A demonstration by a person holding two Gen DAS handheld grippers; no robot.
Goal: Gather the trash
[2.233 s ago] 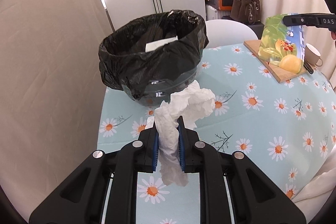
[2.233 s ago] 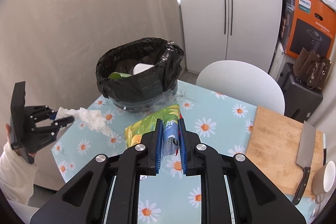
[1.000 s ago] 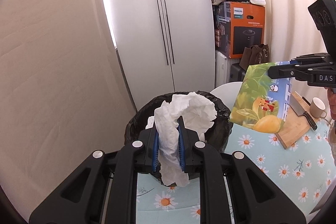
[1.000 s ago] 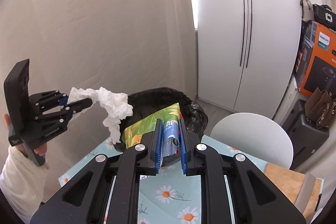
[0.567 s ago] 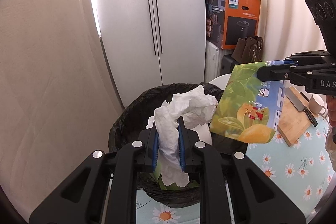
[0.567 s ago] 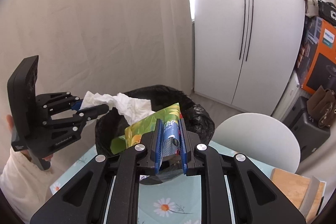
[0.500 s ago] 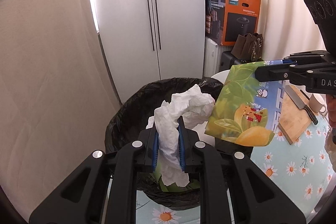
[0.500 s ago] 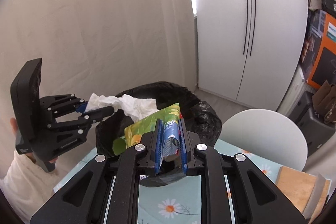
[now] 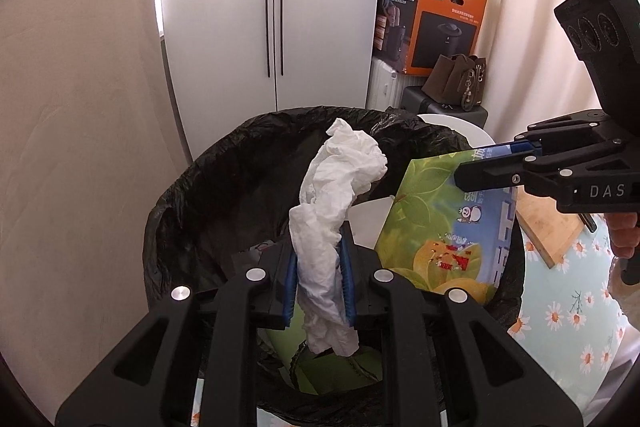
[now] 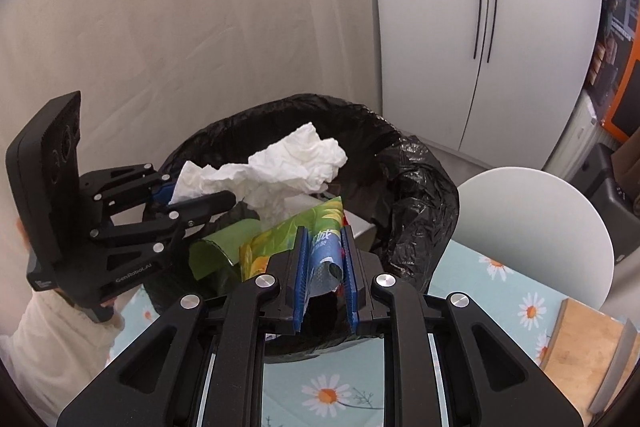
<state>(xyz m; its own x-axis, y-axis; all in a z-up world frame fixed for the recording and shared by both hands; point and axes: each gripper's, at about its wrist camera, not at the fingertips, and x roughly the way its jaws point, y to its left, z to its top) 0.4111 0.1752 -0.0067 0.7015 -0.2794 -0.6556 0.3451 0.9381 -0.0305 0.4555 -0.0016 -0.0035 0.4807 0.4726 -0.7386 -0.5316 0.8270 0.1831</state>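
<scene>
A black-lined trash bin [image 9: 192, 211] stands on the floral table; it also shows in the right wrist view [image 10: 416, 187]. My left gripper [image 9: 319, 283] is shut on a crumpled white tissue [image 9: 340, 187] and holds it over the bin's opening. In the right wrist view the left gripper [image 10: 196, 199] and the tissue [image 10: 288, 167] hang above the bin. My right gripper [image 10: 323, 279] is shut on a green and blue snack bag [image 10: 288, 239], held over the bin's right side; in the left wrist view the bag [image 9: 444, 231] hangs from the right gripper [image 9: 496, 171].
Green and white trash [image 9: 336, 371] lies inside the bin. A wooden cutting board [image 10: 580, 343] with a knife lies on the daisy tablecloth [image 9: 568, 319] at right. A white chair [image 10: 536, 227] stands behind the table. White cabinet doors and an orange box [image 9: 436, 23] are behind.
Both grippers have moved closer over the bin and lower toward its opening. The tissue and the snack bag remain gripped.
</scene>
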